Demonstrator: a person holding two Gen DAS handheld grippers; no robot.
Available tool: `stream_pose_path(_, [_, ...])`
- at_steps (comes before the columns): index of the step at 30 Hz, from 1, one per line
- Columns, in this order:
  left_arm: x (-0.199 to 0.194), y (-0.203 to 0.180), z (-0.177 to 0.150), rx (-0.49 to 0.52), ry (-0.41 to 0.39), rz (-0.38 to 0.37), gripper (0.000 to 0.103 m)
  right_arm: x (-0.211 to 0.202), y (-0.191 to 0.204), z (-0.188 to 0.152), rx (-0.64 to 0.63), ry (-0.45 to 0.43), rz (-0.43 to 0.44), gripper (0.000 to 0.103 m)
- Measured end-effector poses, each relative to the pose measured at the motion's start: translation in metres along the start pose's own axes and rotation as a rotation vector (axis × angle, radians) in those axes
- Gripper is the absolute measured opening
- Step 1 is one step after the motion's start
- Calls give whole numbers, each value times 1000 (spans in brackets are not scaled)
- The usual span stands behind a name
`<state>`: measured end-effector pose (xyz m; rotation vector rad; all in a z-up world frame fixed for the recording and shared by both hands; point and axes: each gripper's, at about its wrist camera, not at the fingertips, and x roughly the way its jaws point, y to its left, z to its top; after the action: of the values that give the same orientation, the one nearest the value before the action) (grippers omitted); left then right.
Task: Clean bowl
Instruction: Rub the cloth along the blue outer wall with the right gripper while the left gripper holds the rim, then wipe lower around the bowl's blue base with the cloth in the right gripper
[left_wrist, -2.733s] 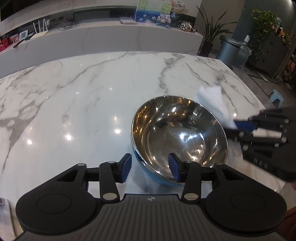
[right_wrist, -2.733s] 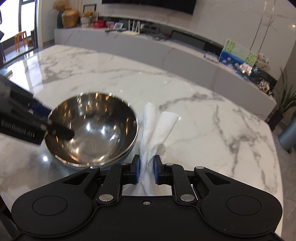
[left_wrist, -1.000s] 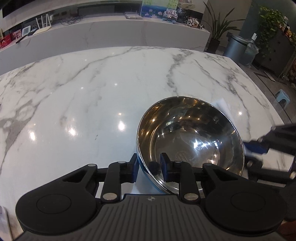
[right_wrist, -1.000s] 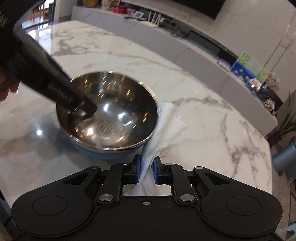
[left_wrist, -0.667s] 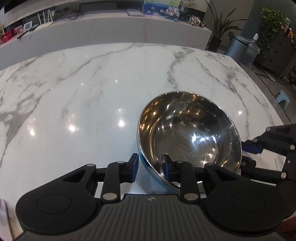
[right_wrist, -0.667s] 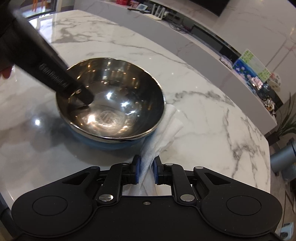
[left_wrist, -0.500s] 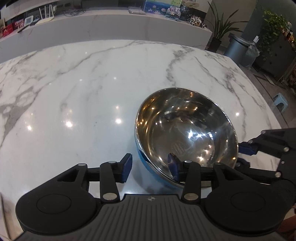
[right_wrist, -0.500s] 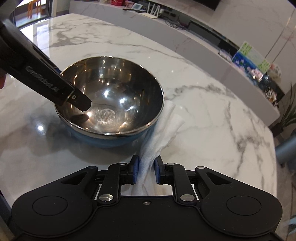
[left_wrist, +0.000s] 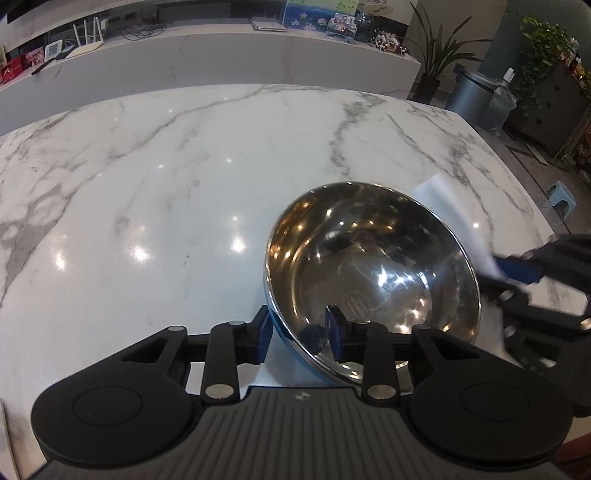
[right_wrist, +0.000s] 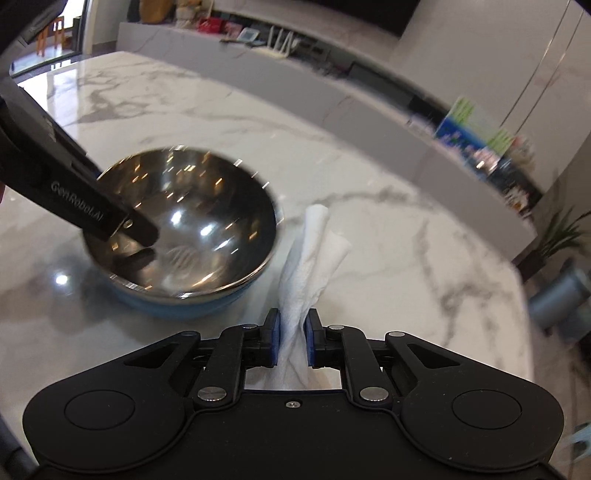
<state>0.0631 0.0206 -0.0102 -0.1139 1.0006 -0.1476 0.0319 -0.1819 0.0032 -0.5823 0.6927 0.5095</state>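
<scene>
A steel bowl (left_wrist: 369, 266) with a blue outer wall rests on the marble table (left_wrist: 147, 184). My left gripper (left_wrist: 297, 332) straddles its near rim. Its jaws are closing on that rim, with one pad against the blue outside and the other inside the bowl. From the right wrist view the same gripper (right_wrist: 146, 245) reaches in over the bowl (right_wrist: 207, 206) from the left. My right gripper (right_wrist: 292, 341) is shut on a twisted white paper towel (right_wrist: 314, 254), which sticks up just right of the bowl. The towel (left_wrist: 454, 221) also shows past the bowl's right rim.
The table edge runs close on the right, with floor, a grey bin (left_wrist: 476, 96) and a small blue stool (left_wrist: 561, 194) beyond it. A long marble counter (left_wrist: 221, 62) with small items stands behind the table. Bare marble spreads left of the bowl.
The left jaws widened around the bowl's rim and have narrowed onto it again. The right gripper shifted slightly, so the towel now stands free beside the bowl instead of lying against it.
</scene>
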Motion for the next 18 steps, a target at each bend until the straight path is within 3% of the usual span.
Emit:
stream_pose_path(14, [-3, 5, 3, -21, -11, 0, 28, 16, 22, 0, -112, 51, 126, 11])
stream_pose_path(18, [-8, 7, 3, -41, -6, -18, 38, 19, 24, 0, -117, 66, 132, 11])
